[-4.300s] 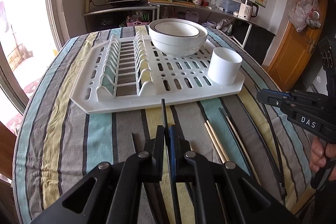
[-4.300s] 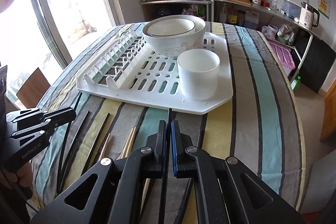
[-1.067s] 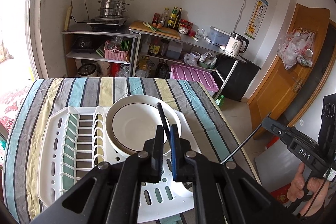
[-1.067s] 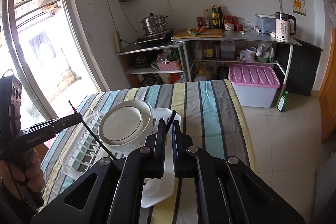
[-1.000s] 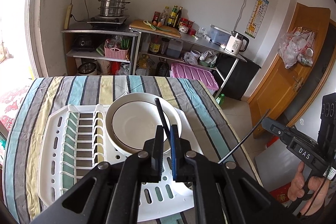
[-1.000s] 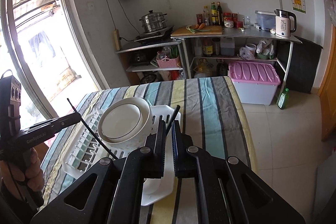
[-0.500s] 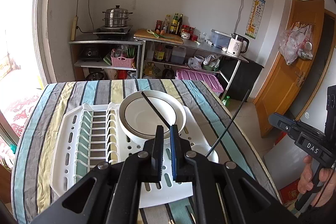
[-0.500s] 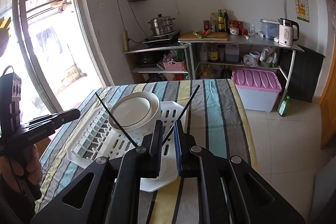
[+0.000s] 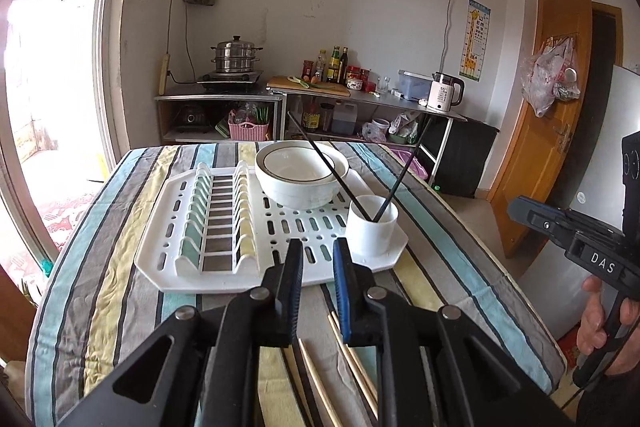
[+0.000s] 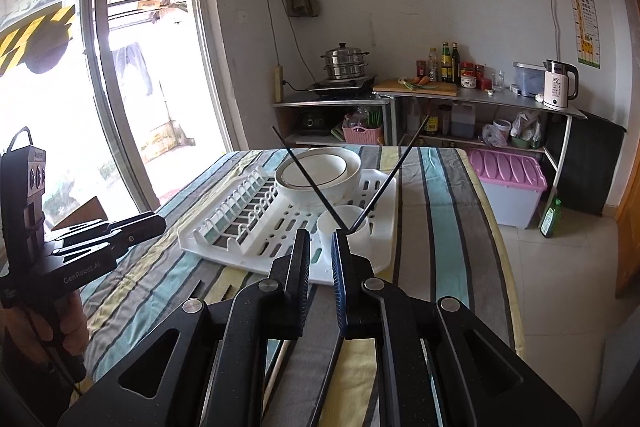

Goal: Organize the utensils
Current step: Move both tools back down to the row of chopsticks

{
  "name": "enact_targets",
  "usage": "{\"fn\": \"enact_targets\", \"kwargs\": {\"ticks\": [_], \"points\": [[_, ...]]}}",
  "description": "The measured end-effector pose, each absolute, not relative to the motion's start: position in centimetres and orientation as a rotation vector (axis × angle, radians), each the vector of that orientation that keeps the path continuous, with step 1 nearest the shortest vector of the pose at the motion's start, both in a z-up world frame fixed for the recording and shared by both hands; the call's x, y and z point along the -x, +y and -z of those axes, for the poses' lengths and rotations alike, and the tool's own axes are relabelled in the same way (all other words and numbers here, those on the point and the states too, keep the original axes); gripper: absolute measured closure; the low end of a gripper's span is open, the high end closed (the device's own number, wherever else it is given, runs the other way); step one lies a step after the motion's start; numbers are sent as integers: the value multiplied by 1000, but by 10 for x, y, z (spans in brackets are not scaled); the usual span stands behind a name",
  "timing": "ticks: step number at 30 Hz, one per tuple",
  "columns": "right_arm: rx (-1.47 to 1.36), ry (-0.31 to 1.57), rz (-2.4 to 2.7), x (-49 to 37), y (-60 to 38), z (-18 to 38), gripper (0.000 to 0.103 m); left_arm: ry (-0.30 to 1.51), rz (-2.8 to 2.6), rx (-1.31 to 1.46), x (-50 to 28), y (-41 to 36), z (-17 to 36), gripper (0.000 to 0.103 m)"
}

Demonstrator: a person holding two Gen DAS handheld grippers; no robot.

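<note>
While both claws are hanging over the striped table [image 9: 100,287]:
Left claw [image 9: 318,255]: jaws opening, gripping nothing.
Right claw [image 10: 320,247]: jaws parted, gripping nothing.
Black chopsticks [image 9: 332,169]: two leaning crossed in the cup [image 9: 372,231] on the rack [image 9: 224,283].
Wooden chopsticks [image 9: 320,387]: lying on the table beneath the left claw.

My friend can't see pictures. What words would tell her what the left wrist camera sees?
Two black chopsticks stand crossed in a white cup on a white dish rack, beside stacked white bowls on a striped tablecloth. The left gripper, jaws opening and empty, hangs over wooden chopsticks lying on the cloth. The right gripper is at the right edge.
</note>
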State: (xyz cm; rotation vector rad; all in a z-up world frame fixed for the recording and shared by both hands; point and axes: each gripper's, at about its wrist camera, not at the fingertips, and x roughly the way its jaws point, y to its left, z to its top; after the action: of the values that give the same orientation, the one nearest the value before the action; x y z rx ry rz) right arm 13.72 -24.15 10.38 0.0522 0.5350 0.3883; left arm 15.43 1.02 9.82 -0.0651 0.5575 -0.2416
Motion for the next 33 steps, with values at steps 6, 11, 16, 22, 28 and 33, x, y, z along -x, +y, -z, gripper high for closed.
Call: {"fn": "enact_targets", "kwargs": {"ticks": [6, 11, 16, 22, 28, 33], "points": [[-56, 551, -403, -105, -235, -84, 92, 565, 230, 59, -120, 17, -79, 87], [-68, 569, -414, -87, -232, -70, 92, 578, 229, 65, -99, 19, -64, 87], [-71, 591, -432, -79, -229, -60, 92, 601, 213, 83, -84, 27, -48, 87], [-74, 616, -440, -83, -223, -52, 92, 636, 193, 80, -84, 30, -37, 87], [-75, 649, -429, -94, -220, -44, 92, 669, 183, 82, -91, 29, -28, 87], [-61, 672, -430, -105, -214, -40, 92, 716, 176, 80, -107, 27, -20, 87]]}}
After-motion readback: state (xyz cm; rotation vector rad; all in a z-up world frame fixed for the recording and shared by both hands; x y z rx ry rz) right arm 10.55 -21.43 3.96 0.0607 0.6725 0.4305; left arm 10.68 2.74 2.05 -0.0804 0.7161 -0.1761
